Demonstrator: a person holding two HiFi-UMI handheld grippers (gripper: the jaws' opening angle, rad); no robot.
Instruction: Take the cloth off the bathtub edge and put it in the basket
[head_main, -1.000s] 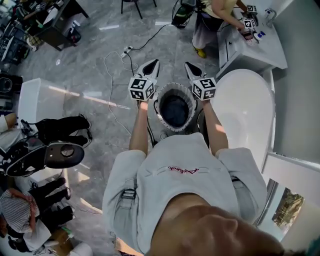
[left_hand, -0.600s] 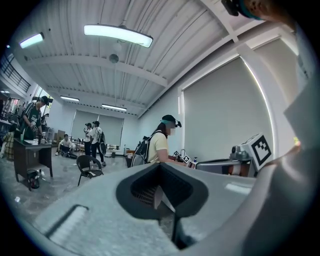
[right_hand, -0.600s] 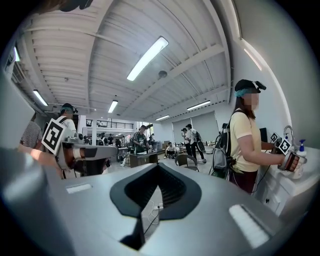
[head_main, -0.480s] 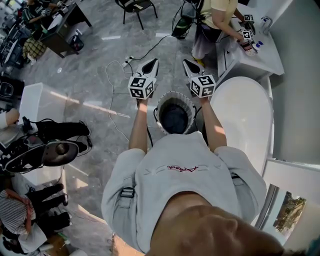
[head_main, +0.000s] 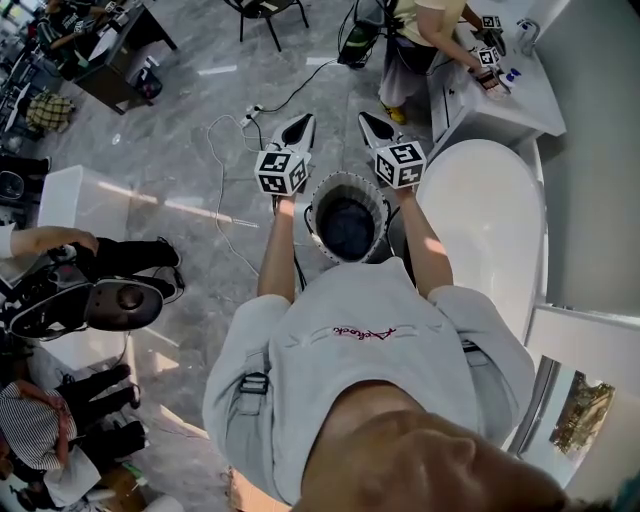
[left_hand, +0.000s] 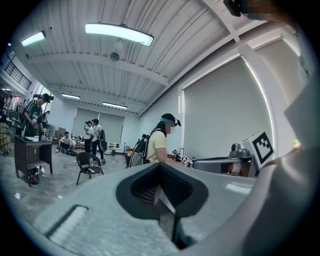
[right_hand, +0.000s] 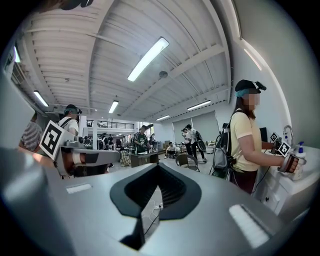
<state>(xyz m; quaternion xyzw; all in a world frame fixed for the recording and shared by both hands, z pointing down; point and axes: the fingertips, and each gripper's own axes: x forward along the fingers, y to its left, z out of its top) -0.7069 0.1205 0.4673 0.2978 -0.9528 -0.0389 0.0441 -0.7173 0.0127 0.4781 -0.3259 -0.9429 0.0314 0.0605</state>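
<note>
Left gripper and right gripper are hanging side by side just above the basket; both are sitting clenched tight with nothing between the jaws. The dark cloth is looking bundled down inside the basket, which is standing right beside the white bathtub.

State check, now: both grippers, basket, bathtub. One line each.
left gripper: shut, nothing held.
right gripper: shut, nothing held.
basket: upright, open-topped, inside dark, contents unclear.
bathtub: empty, visible rim bare.
</note>
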